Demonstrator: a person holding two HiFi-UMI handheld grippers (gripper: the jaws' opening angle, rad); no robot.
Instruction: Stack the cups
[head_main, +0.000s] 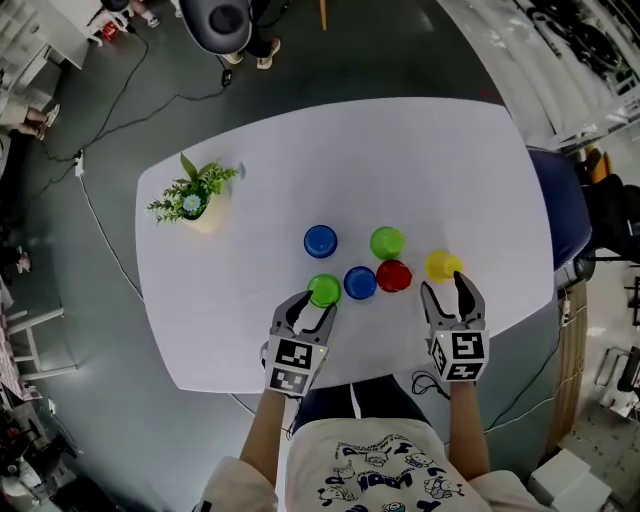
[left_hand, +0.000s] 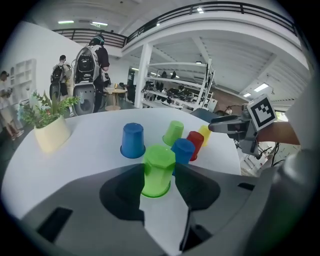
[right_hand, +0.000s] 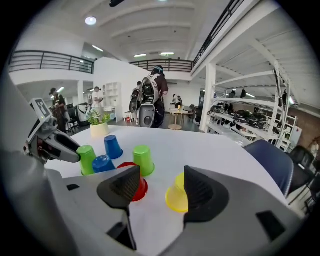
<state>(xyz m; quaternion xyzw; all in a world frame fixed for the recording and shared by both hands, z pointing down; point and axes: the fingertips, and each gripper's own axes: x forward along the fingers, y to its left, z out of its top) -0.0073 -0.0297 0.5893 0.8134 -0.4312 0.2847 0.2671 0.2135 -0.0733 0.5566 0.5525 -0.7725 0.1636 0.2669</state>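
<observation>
At table (head_main: 450, 160) edge — left gripper (head_main: 310, 305), down-tilted, tight on nearer green cup (left_hand: 158, 170).

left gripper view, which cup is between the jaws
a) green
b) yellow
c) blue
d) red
a: a green cup stands upside down between the jaws of the left gripper, with both jaws against its sides.
</observation>
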